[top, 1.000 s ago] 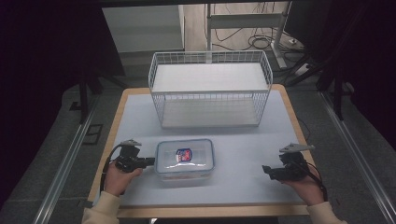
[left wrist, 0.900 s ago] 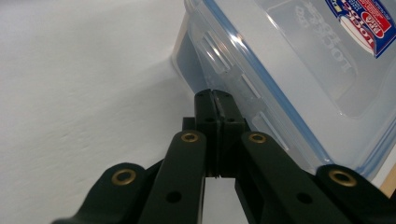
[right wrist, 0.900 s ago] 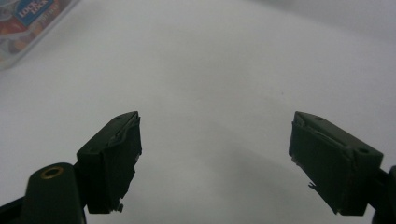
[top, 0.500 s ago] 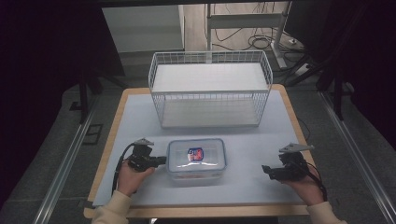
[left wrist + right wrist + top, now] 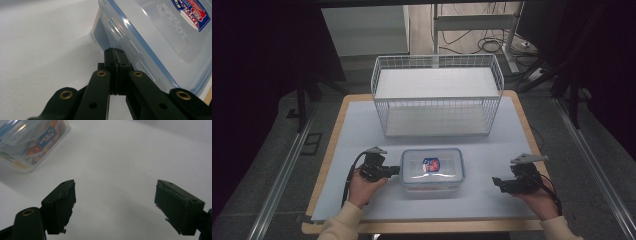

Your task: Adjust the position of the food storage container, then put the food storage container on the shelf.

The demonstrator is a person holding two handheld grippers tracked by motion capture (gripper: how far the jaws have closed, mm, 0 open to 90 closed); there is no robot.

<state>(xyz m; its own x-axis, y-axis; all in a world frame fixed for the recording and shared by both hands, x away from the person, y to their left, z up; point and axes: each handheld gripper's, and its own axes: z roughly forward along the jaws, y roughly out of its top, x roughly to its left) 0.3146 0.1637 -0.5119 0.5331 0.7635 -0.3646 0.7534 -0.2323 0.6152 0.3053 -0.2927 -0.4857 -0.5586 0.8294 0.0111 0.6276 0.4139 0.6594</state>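
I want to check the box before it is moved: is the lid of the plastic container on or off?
On. The blue-rimmed lid lies flat over the plastic container. Whether its side flap is latched cannot be told.

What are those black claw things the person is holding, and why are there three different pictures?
They are hand-held grippers, tools with two black jaws that pinch. A person holds one in each hand. One camera looks down from above the table; a small camera rides on each gripper and looks along its jaws. On the table sit a white wire basket and a clear plastic food container with a blue-edged lid. The left gripper is shut, its tips pressed against the container's side, pinching nothing. The right gripper is open over bare table, apart from the container.
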